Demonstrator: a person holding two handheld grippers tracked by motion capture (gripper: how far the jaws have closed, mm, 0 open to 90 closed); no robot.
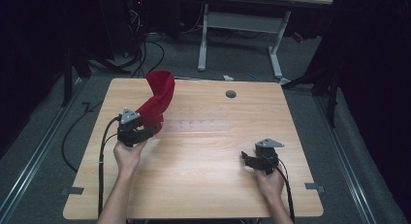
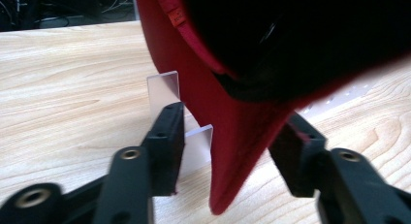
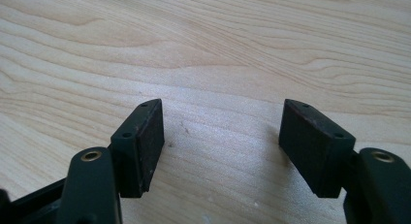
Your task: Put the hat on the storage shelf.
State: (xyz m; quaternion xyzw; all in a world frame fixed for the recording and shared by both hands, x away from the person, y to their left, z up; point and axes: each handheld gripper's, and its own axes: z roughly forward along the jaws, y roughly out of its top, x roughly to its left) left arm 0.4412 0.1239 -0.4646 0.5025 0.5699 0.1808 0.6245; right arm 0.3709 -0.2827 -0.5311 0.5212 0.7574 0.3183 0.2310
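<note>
Left gripper (image 1: 145,132) sits at the near-left of the table (image 1: 203,185), jaws apart with the low tip of the red cloth (image 2: 237,151) hanging between them; in the left gripper view neither pad presses on the fabric, so it reads as let go, not pinched. The cloth stands up in a twisted column from the gripper toward the far-left table edge, its top curling over. A clear plastic piece (image 2: 165,93) stands upright just beside the left-hand jaw in the left gripper view, the cloth draped against or over it; it may be a stand, hard to tell since it's transparent and half hidden. Right gripper (image 3: 220,136) rests over bare wood at the near-right, well apart from the cloth, jaws spread wide, nothing between them. My read of the step: releasing the cloth on or at the clear piece. To do it well: back the left gripper off straight along its own jaw line so neither pad snags the hanging tip and drags the column over; keep the jaws wide until clear of the fabric; don't knock the clear piece, it looks light. If the column starts to tip, bring the right gripper across to steady it. Writing: none readable. A small orange tag (image 2: 177,15) sits on the cloth's seam near the top of the left gripper view, too blurred to read. No brand marks visible on either gripper.
</note>
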